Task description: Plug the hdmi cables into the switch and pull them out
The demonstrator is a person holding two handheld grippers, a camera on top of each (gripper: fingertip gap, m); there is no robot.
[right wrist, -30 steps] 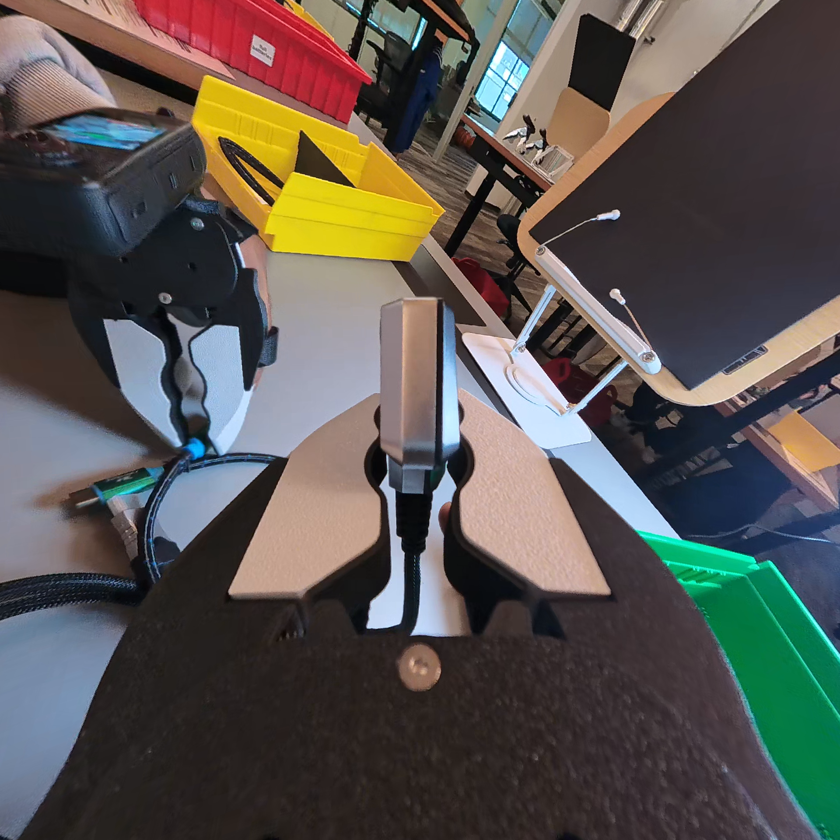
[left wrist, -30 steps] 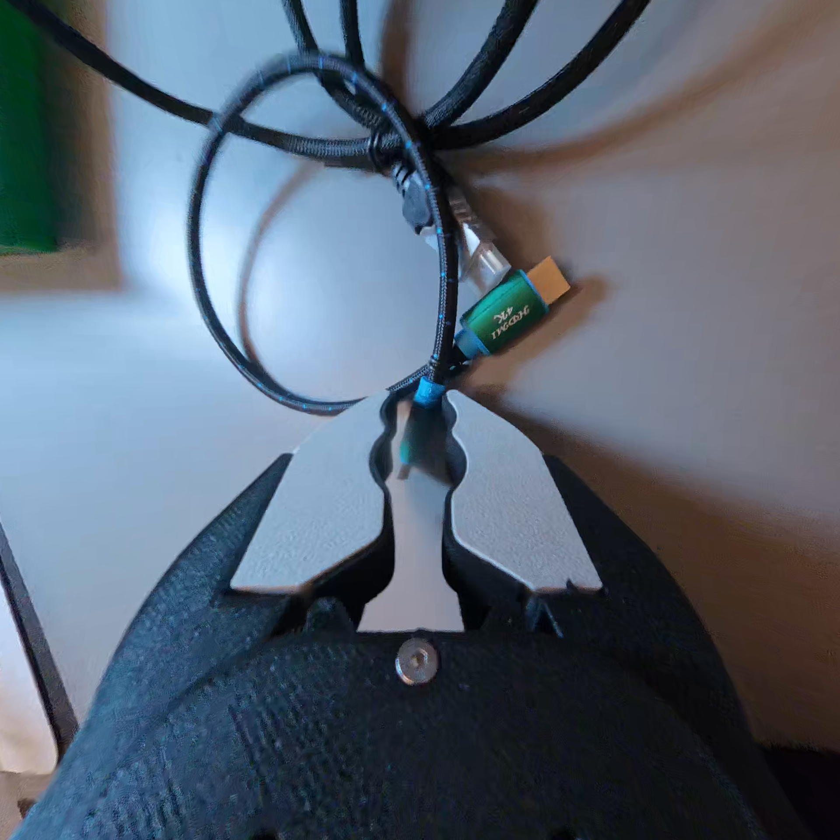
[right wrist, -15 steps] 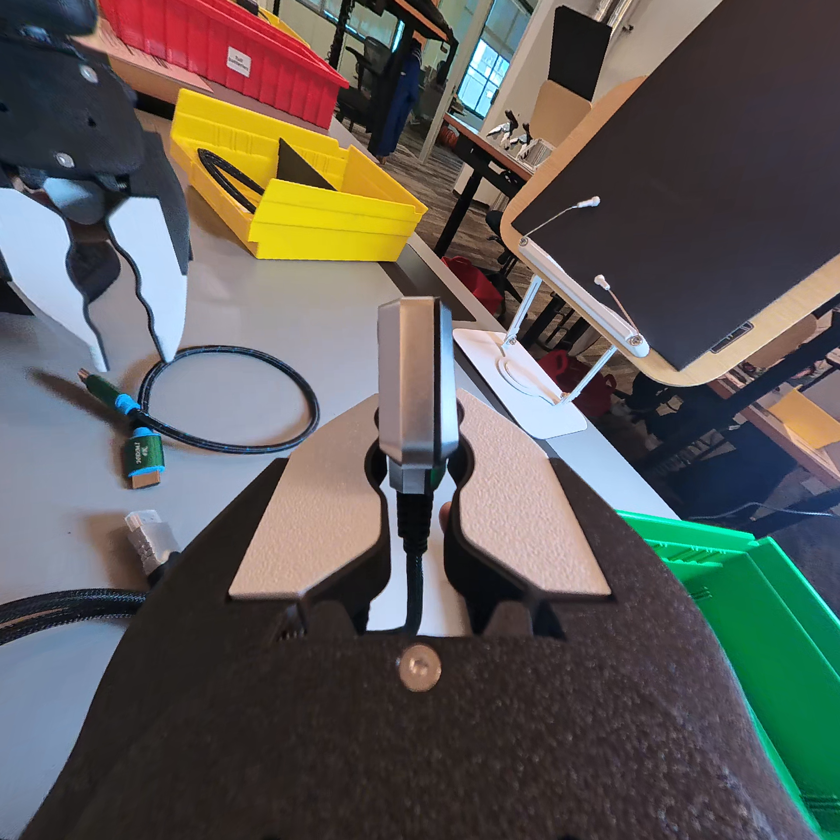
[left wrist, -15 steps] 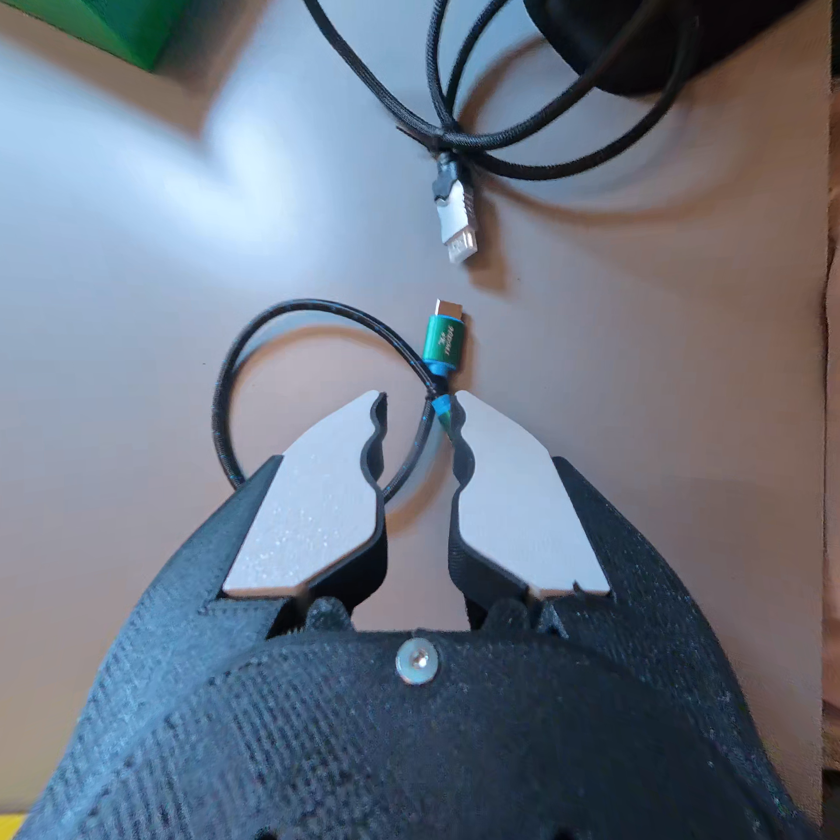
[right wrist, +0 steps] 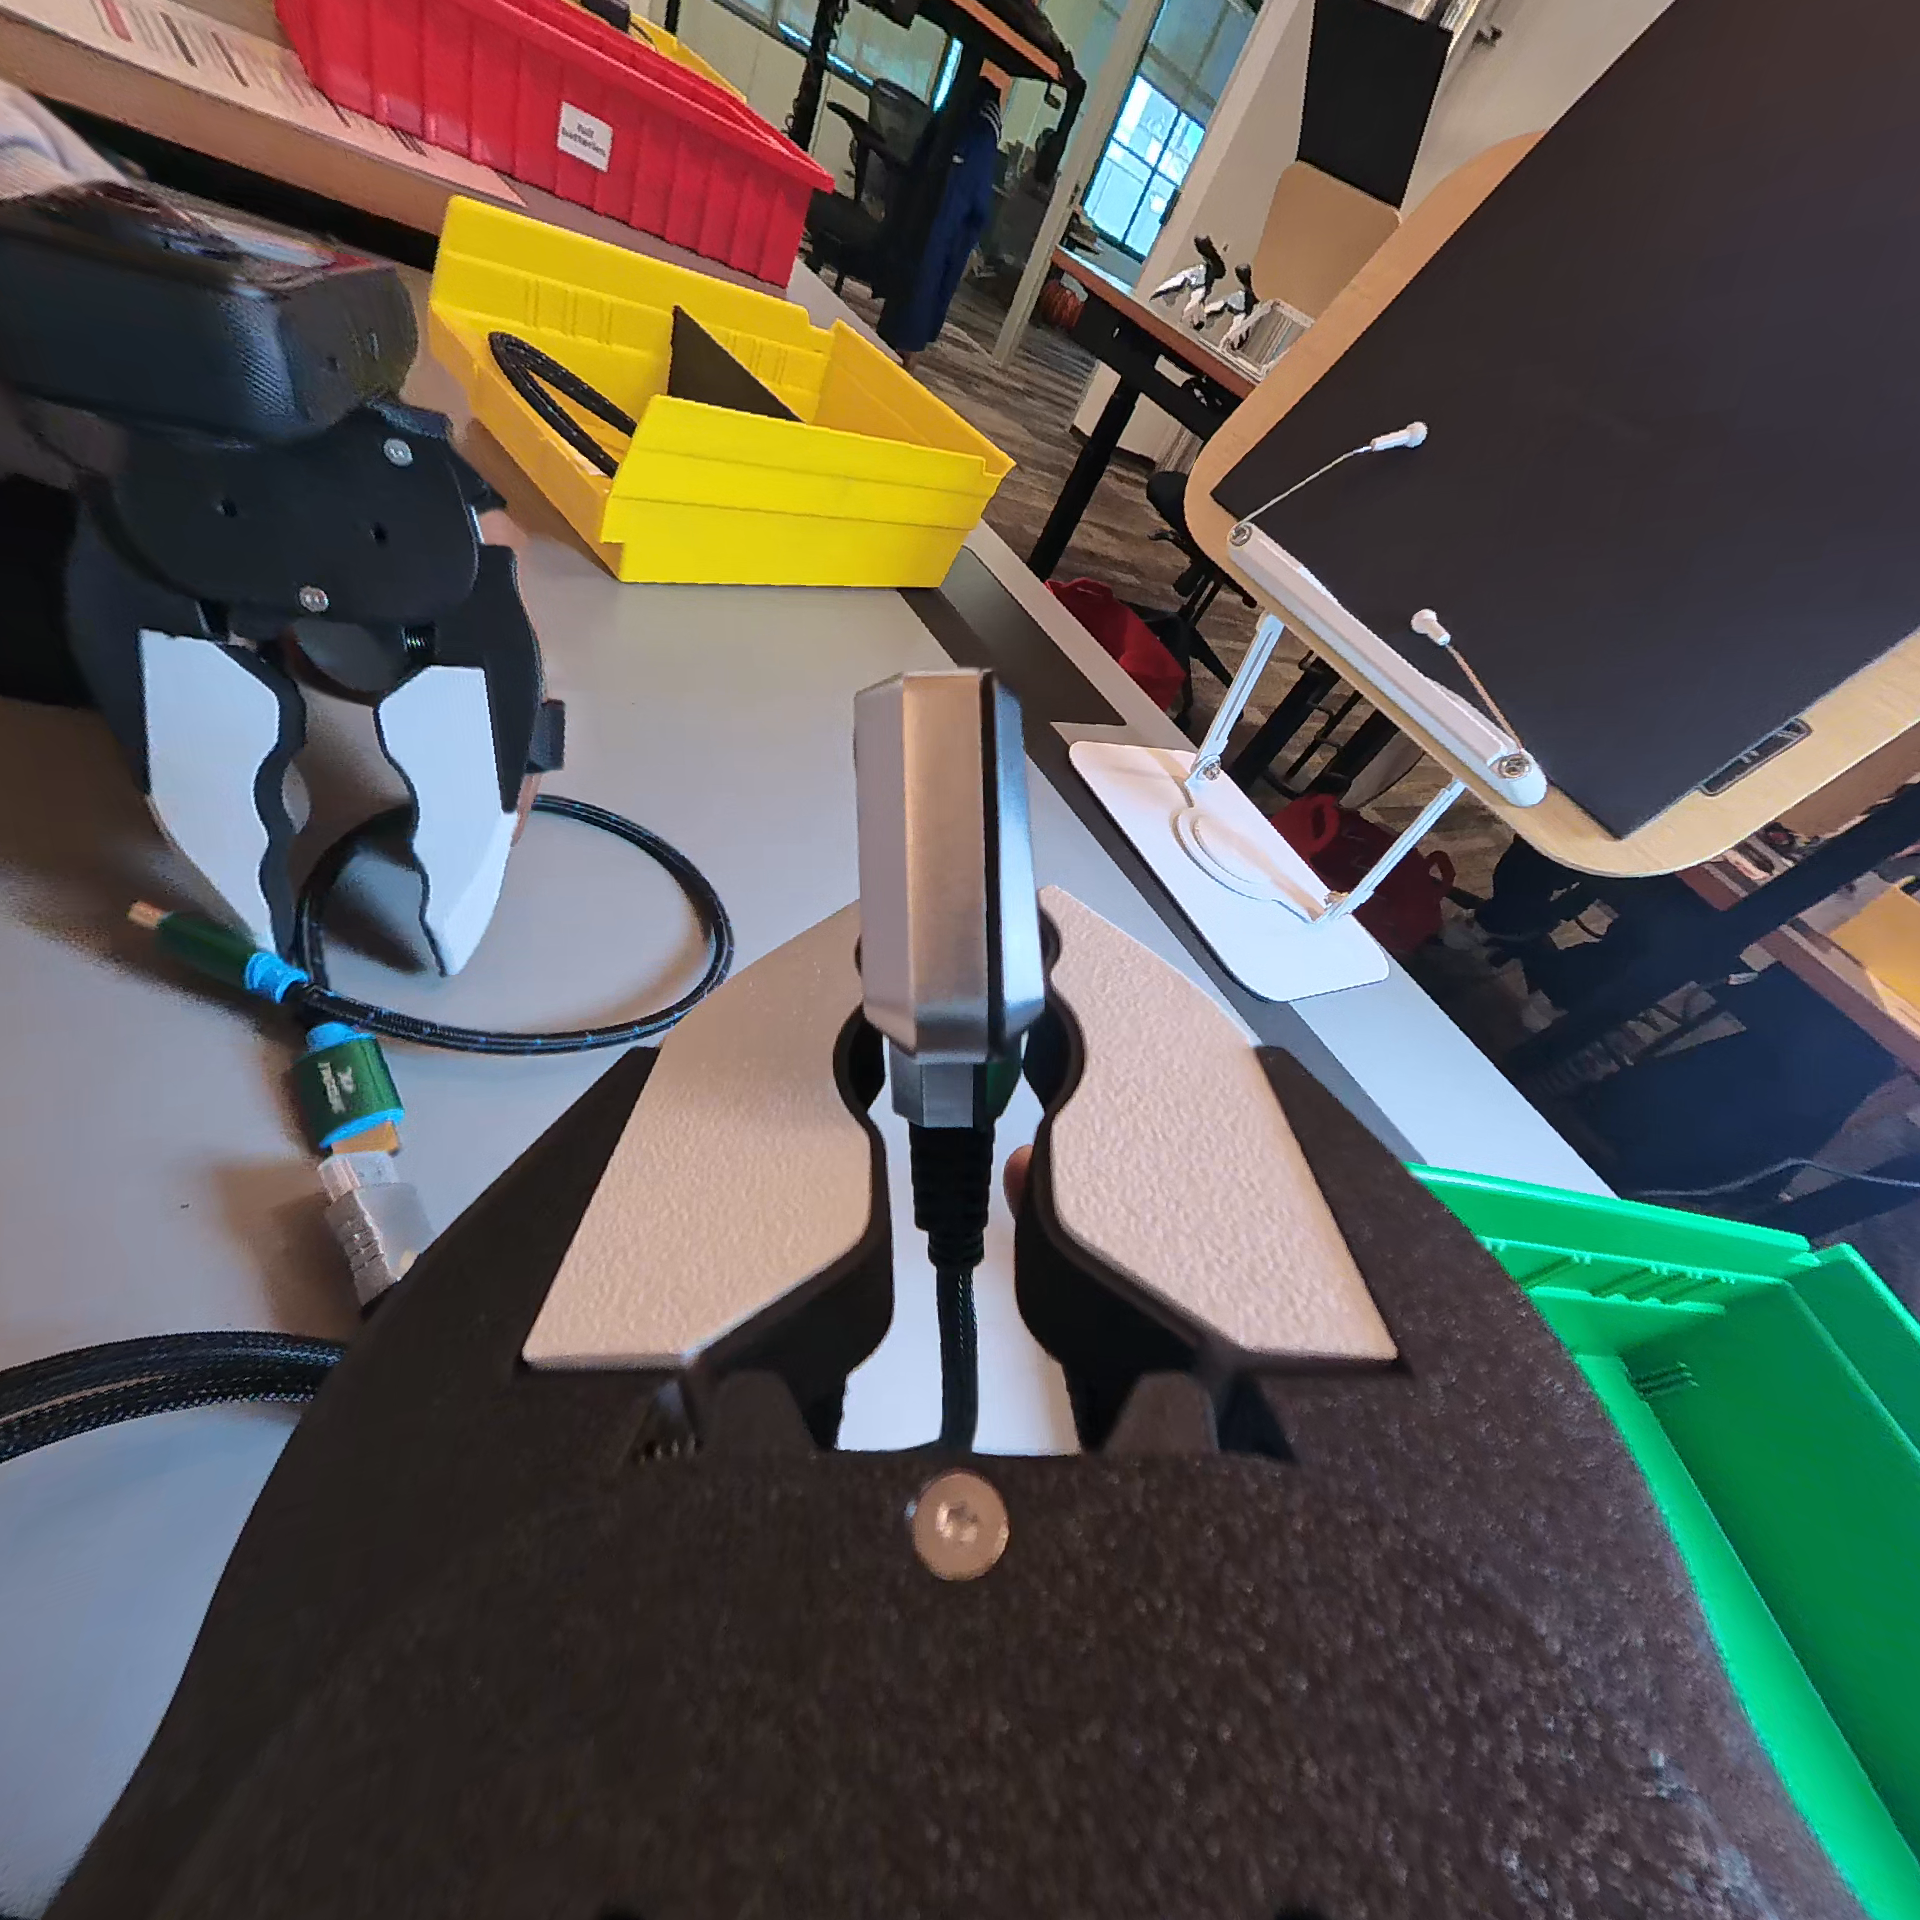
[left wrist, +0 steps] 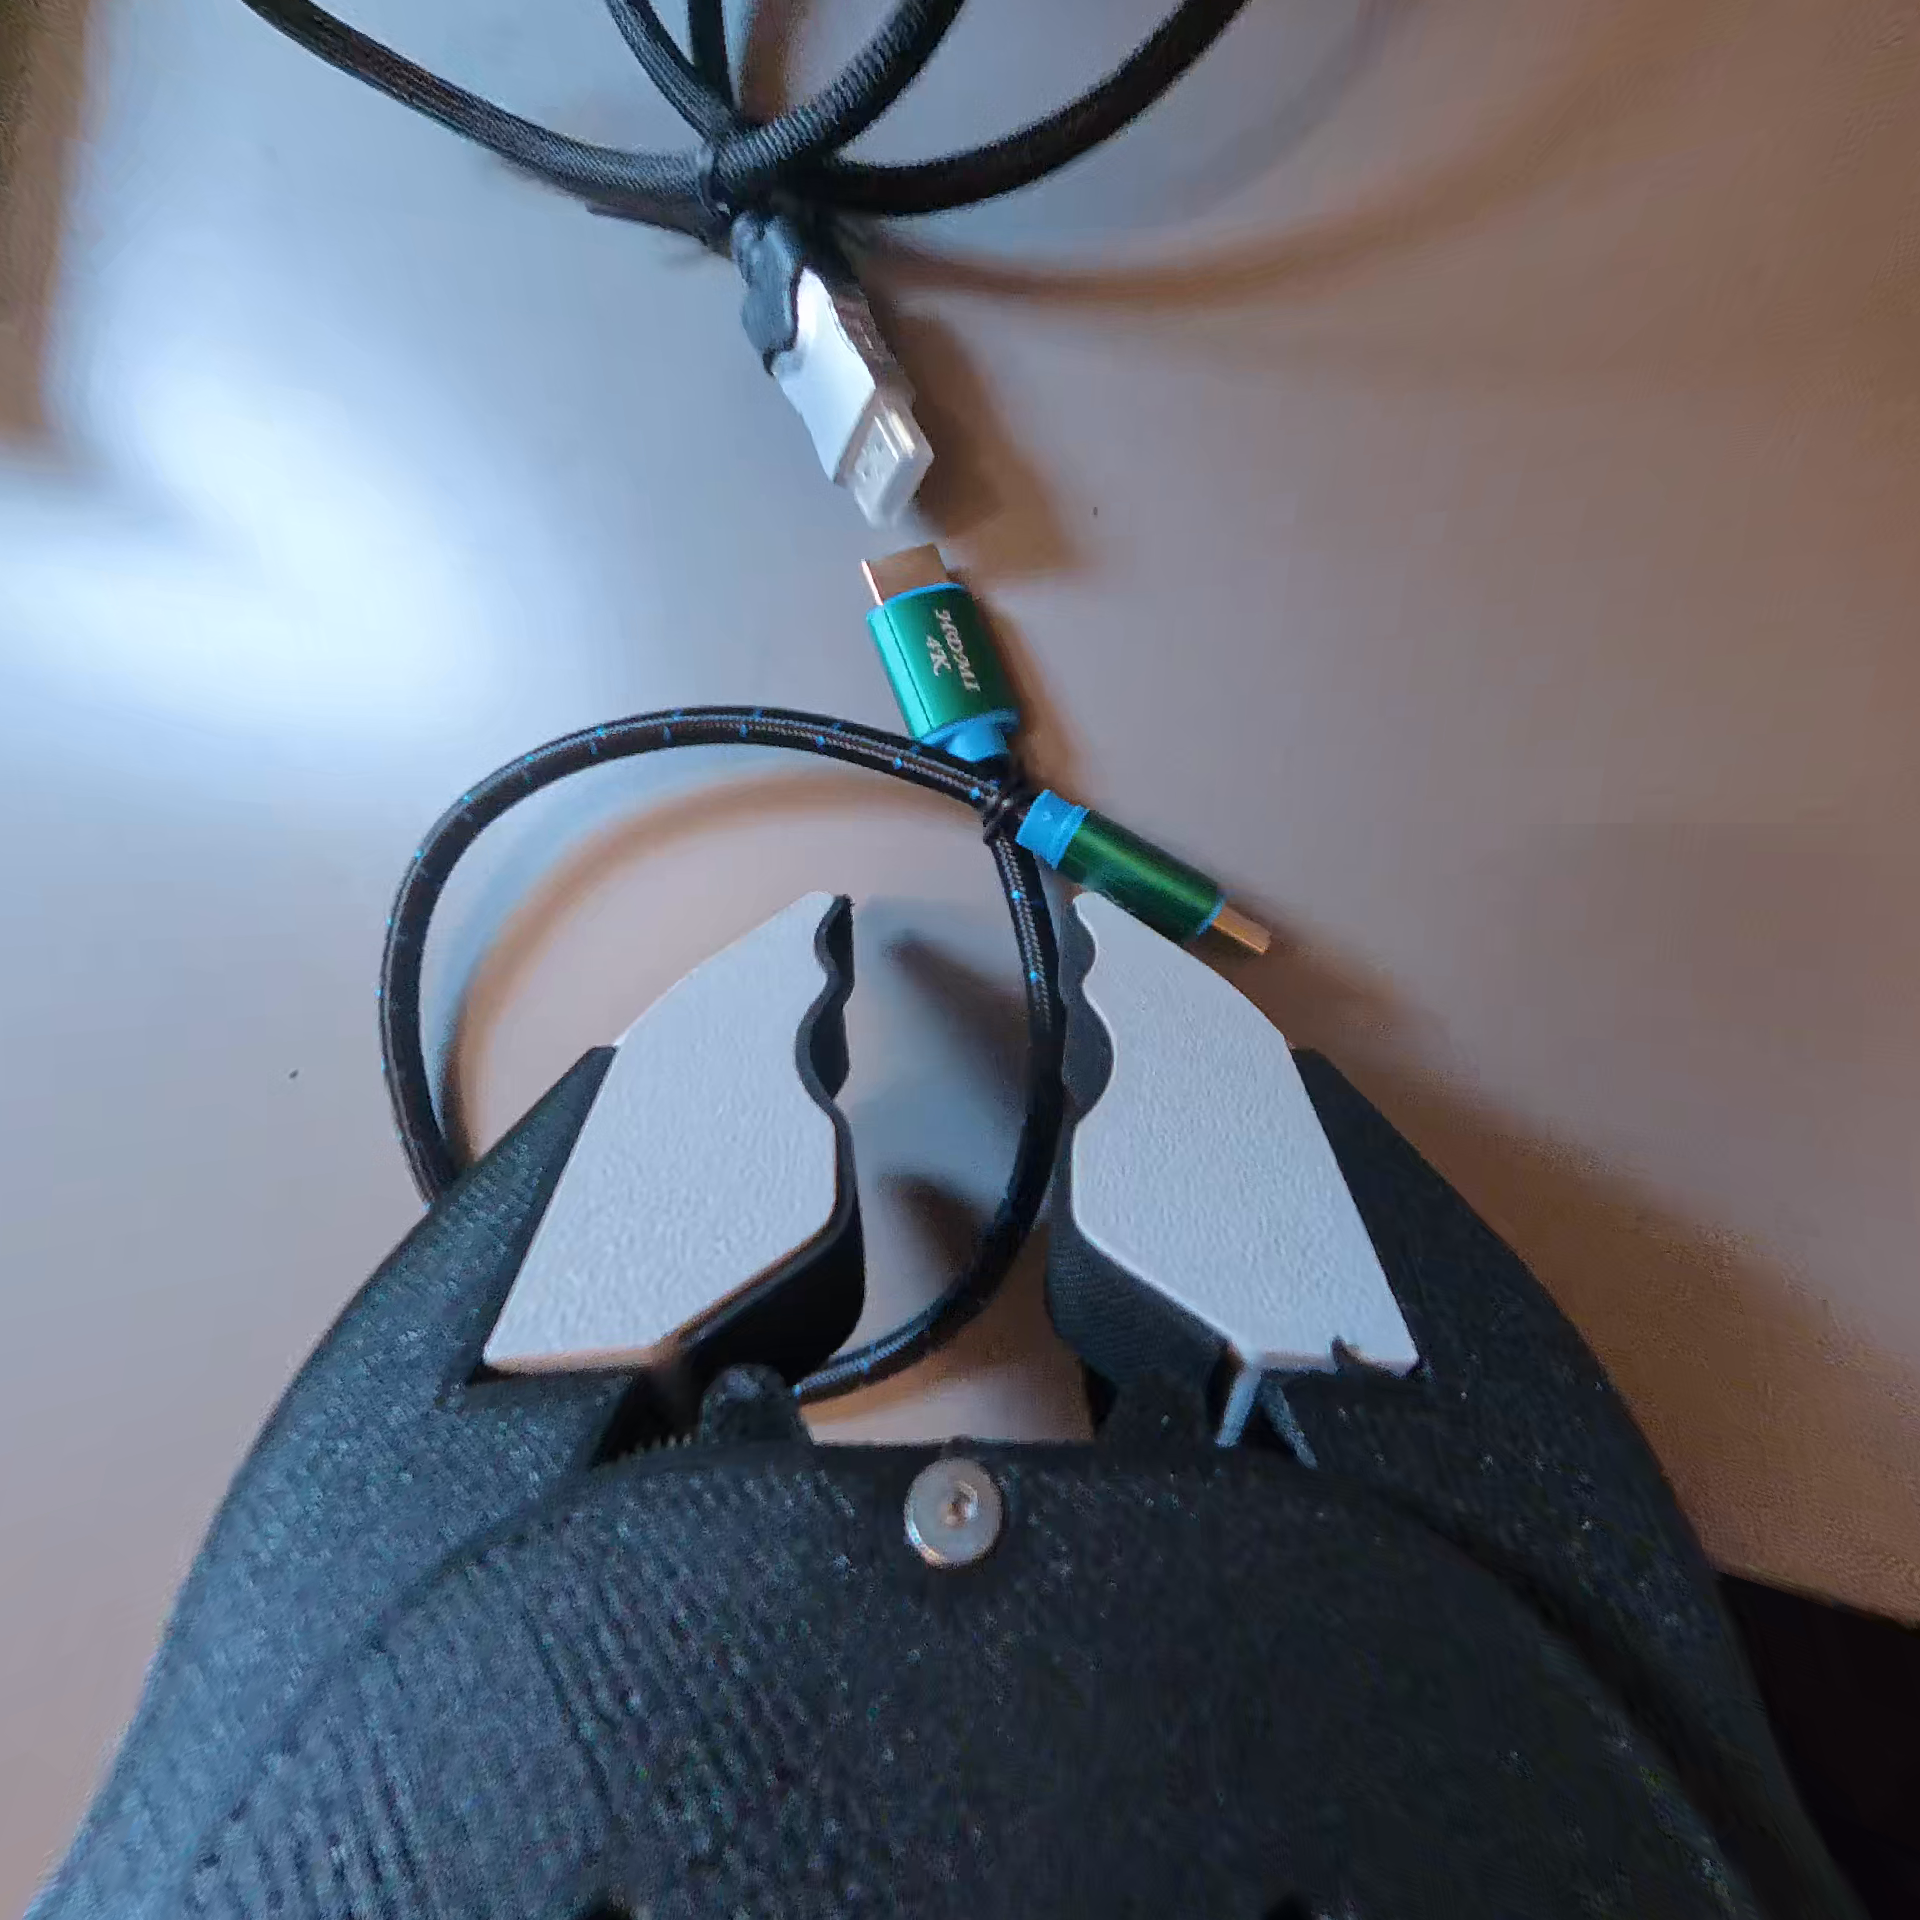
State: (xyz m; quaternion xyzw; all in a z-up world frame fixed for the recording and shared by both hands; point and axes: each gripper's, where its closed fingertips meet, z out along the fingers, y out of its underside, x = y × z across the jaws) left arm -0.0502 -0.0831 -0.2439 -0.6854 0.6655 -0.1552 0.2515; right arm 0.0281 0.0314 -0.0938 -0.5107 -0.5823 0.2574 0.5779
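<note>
My right gripper [right wrist: 951, 920] is shut on the grey HDMI switch [right wrist: 940, 831] and holds it upright above the table, with its black cable [right wrist: 956, 1309] running back between the fingers. My left gripper [left wrist: 961, 914] is open and empty, low over the table; it also shows in the right wrist view [right wrist: 353, 940]. The short black braided cable [left wrist: 582, 769] lies looped on the table, and part of the loop passes between the open fingers. One of its green plugs [left wrist: 940, 665] lies just ahead, the other [left wrist: 1132, 878] by the right fingertip. A silver plug [left wrist: 852, 405] on a thick black cable lies beyond.
A yellow bin [right wrist: 727, 499] holding a cable and a red bin [right wrist: 540, 114] stand at the back of the grey table [right wrist: 727, 707]. A green bin [right wrist: 1714, 1455] is on the right. A dark board on a white stand [right wrist: 1226, 862] sits by the table's right edge. The grippers' ends are close to 20 cm from one another.
The left gripper let go of the green plug it held, opened and lifted, then came back down over the cable loop. The right gripper still holds the switch in place.
</note>
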